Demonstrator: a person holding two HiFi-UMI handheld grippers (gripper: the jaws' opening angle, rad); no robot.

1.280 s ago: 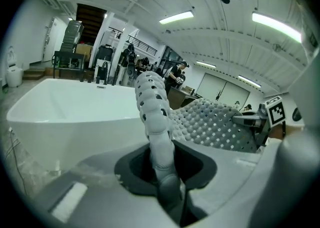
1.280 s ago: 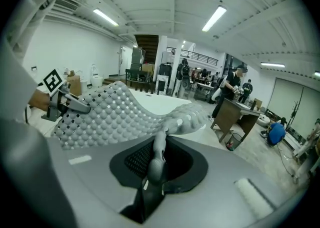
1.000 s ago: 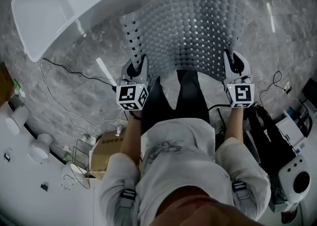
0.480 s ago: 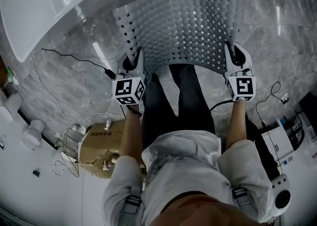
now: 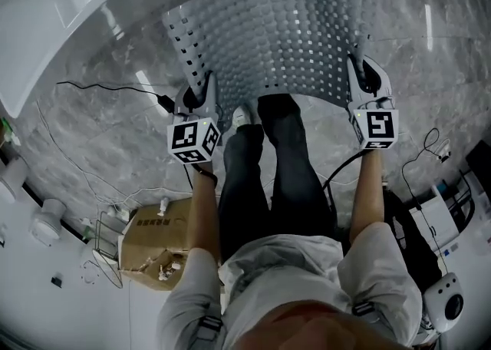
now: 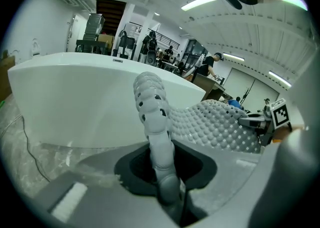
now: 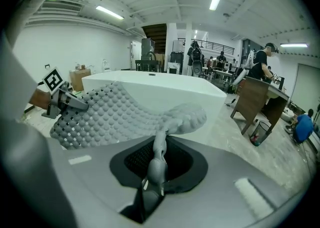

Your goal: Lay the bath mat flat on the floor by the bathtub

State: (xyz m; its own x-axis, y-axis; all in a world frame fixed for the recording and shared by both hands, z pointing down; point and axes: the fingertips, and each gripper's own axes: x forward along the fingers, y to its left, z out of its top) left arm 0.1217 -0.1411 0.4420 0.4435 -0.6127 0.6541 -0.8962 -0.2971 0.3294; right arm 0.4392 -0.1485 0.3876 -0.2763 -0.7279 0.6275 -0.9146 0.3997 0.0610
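Observation:
A grey bath mat (image 5: 276, 37) with raised bumps and small holes is stretched between my two grippers, just in front of the white bathtub (image 5: 54, 14). My left gripper (image 5: 201, 97) is shut on the mat's near left corner; the left gripper view shows the mat's edge (image 6: 159, 132) pinched between the jaws. My right gripper (image 5: 367, 81) is shut on the near right corner, with a fold of the mat (image 7: 157, 164) clamped in its jaws. The mat bows up in the middle. Its far edge lies close to the tub wall.
The person's legs and a white shoe (image 5: 241, 117) stand just behind the mat on the grey marble floor (image 5: 115, 141). Black cables (image 5: 107, 86) trail at the left. A cardboard box (image 5: 157, 229) sits at lower left, equipment (image 5: 441, 214) at the right.
Both grippers have sunk toward the floor with the mat still held. The mat and tub now sit higher in the head view and a white shoe has come into sight.

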